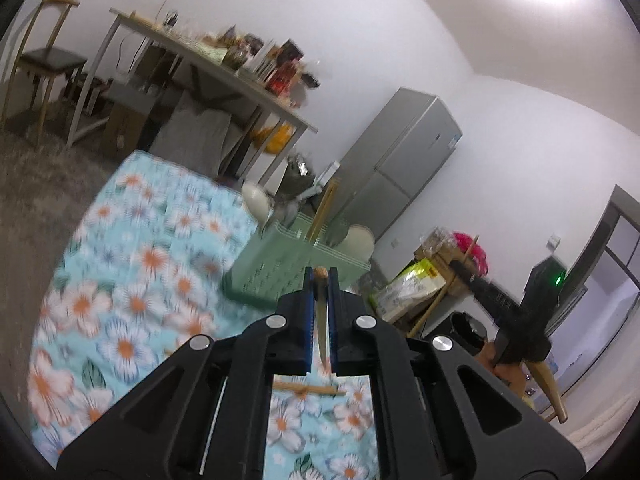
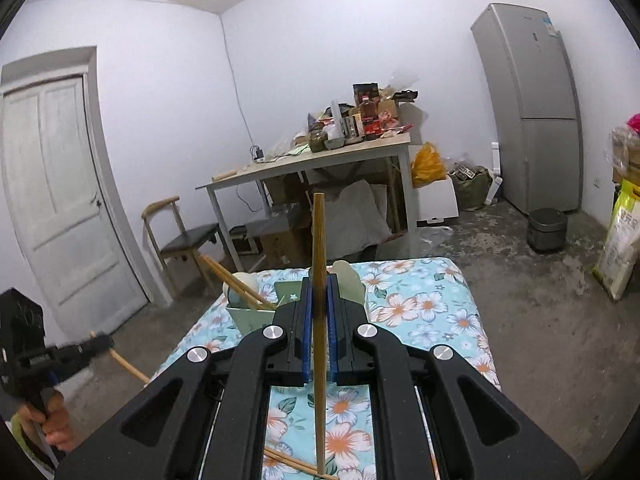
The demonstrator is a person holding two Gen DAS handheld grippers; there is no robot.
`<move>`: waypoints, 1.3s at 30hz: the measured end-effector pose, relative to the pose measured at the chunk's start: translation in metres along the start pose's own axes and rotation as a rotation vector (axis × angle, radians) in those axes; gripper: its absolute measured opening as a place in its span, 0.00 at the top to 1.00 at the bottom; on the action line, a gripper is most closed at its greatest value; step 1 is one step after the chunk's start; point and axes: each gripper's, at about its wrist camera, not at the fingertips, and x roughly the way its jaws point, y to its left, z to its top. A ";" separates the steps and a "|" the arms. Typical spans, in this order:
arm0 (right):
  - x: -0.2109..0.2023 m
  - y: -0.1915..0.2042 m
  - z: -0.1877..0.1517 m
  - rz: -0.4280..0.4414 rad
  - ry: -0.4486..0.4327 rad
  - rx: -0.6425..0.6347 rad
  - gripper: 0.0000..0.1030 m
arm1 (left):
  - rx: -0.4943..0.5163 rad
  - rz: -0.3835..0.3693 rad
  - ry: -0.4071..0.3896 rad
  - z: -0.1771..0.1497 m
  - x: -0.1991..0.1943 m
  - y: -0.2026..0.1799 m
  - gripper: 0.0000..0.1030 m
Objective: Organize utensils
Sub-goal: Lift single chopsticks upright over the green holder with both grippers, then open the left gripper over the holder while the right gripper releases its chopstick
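Note:
My left gripper (image 1: 321, 276) is shut on a wooden chopstick (image 1: 322, 332), which I see nearly end-on between the blue pads. Just beyond it stands the green utensil holder (image 1: 296, 276), with chopsticks (image 1: 322, 212) and pale spoons (image 1: 360, 240) inside. My right gripper (image 2: 319, 284) is shut on another chopstick (image 2: 319, 240), held upright above the flowered tablecloth (image 2: 432, 304). The holder (image 2: 256, 316) sits just ahead and left of it. Each gripper shows in the other's view, right (image 1: 464, 270) and left (image 2: 96, 344), both raised beside the table. Loose chopsticks (image 2: 292, 460) lie on the cloth.
A cluttered grey table (image 2: 304, 160) with a chair (image 2: 188, 240) stands behind, and a tall fridge (image 2: 532, 112) is in the corner. A dark pot (image 2: 546, 228) and a yellow bag (image 2: 620, 248) are on the concrete floor. A white door (image 2: 60, 200) is on the left.

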 end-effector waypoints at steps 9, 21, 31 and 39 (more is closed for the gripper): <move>-0.004 -0.003 -0.007 0.020 -0.013 0.020 0.93 | 0.175 -0.035 -0.174 0.057 0.006 -0.048 0.96; -0.004 -0.011 -0.007 0.049 -0.023 0.035 0.93 | 0.430 0.105 -0.214 0.075 0.082 -0.095 0.96; -0.003 -0.014 -0.012 0.053 -0.012 0.046 0.93 | 0.482 0.179 -0.081 0.058 0.146 -0.097 0.85; -0.001 -0.011 -0.009 0.060 -0.009 0.046 0.93 | 0.441 0.208 -0.117 0.053 0.120 -0.086 0.39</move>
